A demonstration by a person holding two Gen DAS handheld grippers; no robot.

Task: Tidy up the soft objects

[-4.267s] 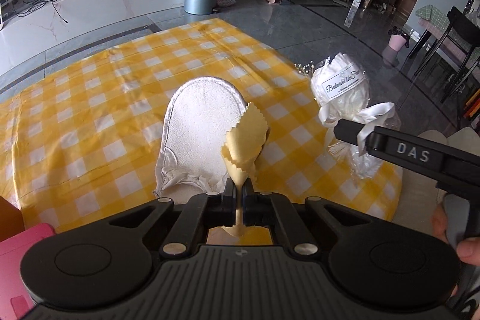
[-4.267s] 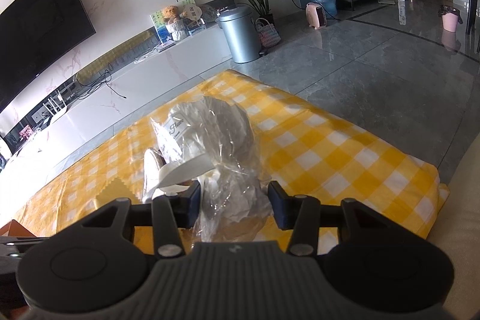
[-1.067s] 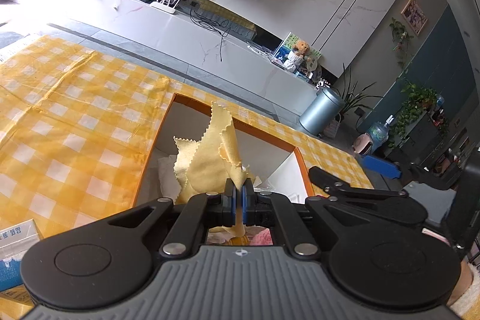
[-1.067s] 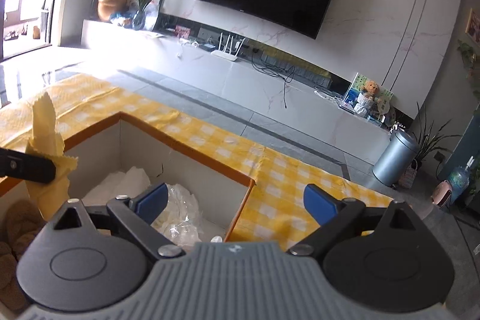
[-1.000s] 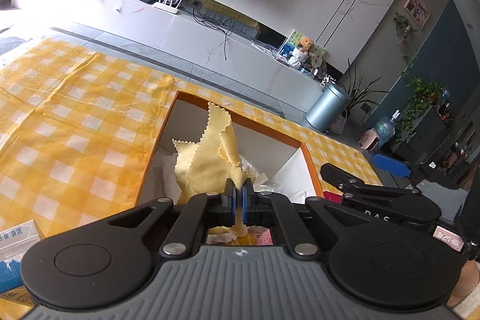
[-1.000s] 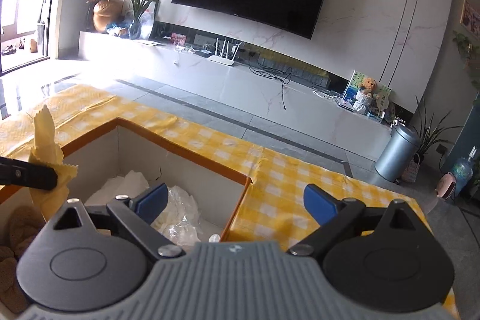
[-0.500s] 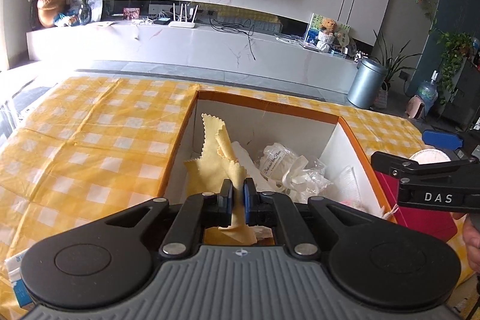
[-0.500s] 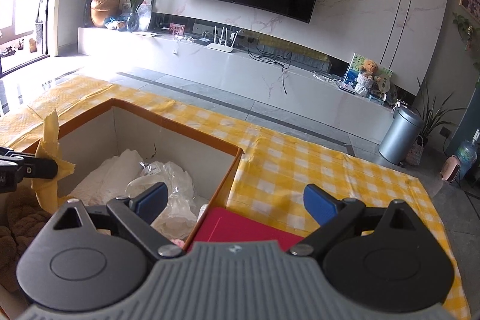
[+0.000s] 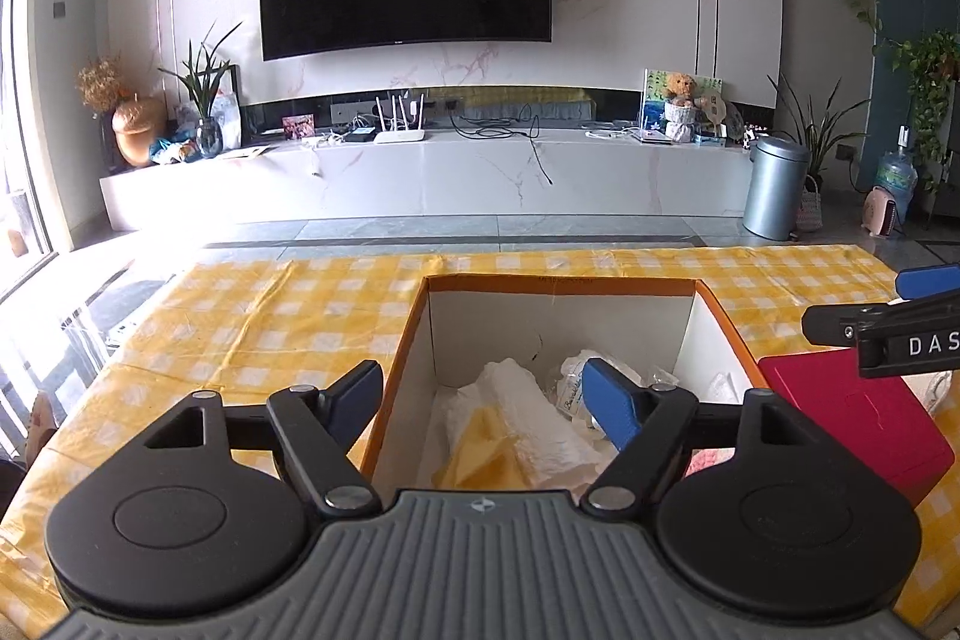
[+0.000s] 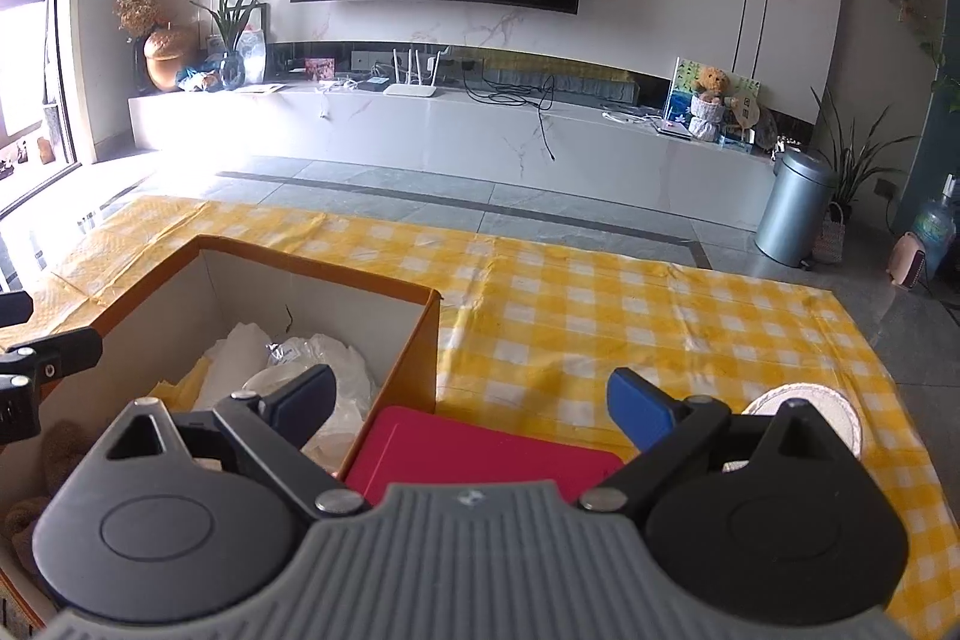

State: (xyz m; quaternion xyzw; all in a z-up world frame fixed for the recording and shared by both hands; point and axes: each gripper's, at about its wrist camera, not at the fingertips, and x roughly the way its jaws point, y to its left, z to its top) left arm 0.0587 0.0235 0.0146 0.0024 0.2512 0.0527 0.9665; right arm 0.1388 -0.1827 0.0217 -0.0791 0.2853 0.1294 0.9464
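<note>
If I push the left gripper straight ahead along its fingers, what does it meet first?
Probably the box's contents: the open left gripper points down into the orange-rimmed box, toward the white cloth beside the yellow cloth. Depth is unclear.

A table (image 10: 600, 316) draped in a yellow-and-white checked cloth (image 9: 270, 322) carries an open cardboard box (image 9: 558, 284) with an orange rim. A red box (image 10: 474, 451) lies just beside the cardboard box's right wall. A white slipper (image 10: 837, 415) lies further right, near the table's edge.
</note>
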